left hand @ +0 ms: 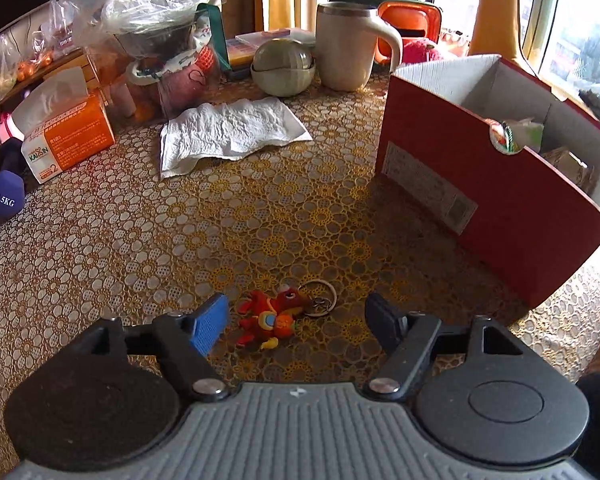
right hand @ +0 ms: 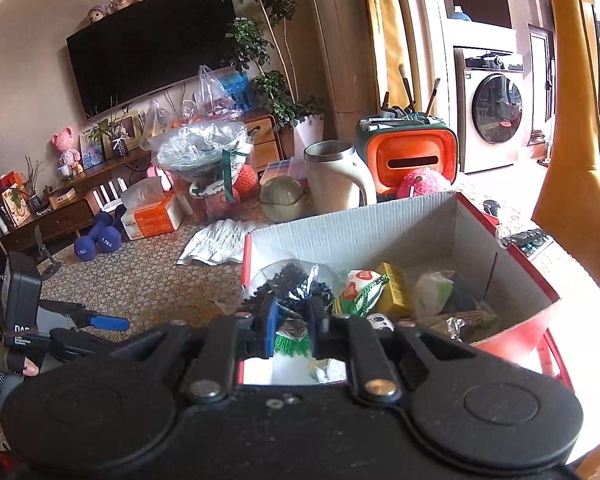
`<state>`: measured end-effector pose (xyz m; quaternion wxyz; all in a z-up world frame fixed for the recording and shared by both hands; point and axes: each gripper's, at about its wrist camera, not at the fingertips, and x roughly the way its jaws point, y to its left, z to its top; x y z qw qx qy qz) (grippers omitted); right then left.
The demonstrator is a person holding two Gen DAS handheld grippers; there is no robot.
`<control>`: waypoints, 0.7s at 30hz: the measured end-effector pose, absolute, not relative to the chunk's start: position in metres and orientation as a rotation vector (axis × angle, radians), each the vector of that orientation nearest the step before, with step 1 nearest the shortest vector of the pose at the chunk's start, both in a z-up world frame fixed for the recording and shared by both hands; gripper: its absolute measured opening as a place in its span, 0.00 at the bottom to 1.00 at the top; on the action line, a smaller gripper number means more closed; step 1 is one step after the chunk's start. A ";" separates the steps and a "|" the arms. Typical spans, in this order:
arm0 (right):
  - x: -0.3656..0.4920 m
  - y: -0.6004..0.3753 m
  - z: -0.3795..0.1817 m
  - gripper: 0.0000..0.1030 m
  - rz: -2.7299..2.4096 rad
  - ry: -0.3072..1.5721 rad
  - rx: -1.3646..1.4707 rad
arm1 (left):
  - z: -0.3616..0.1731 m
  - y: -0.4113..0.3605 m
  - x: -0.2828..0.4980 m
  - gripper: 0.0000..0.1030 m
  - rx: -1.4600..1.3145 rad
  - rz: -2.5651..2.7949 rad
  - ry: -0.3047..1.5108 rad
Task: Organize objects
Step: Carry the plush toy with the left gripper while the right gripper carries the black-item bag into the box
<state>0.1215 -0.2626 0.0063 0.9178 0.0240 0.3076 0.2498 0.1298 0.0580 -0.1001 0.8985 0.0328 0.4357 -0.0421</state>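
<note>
I judge the sorting well along: the red cardboard box point(right hand: 520, 280) already holds a yellow carton point(right hand: 396, 288), a green-corded pouch point(right hand: 360, 284) and other small things. My right tongs point(right hand: 294, 312) hang over the box, closed on a clear bag of dark beads point(right hand: 296, 284). My left tongs point(left hand: 296, 320) stand open around the red toy keychain point(left hand: 274, 314), which lies on the table point(left hand: 140, 240) just in front of the box, not yet gripped.
</note>
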 end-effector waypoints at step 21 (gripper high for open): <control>0.141 -0.292 0.006 0.14 0.433 0.638 0.052 | -0.125 0.070 0.134 0.38 0.042 -0.094 0.910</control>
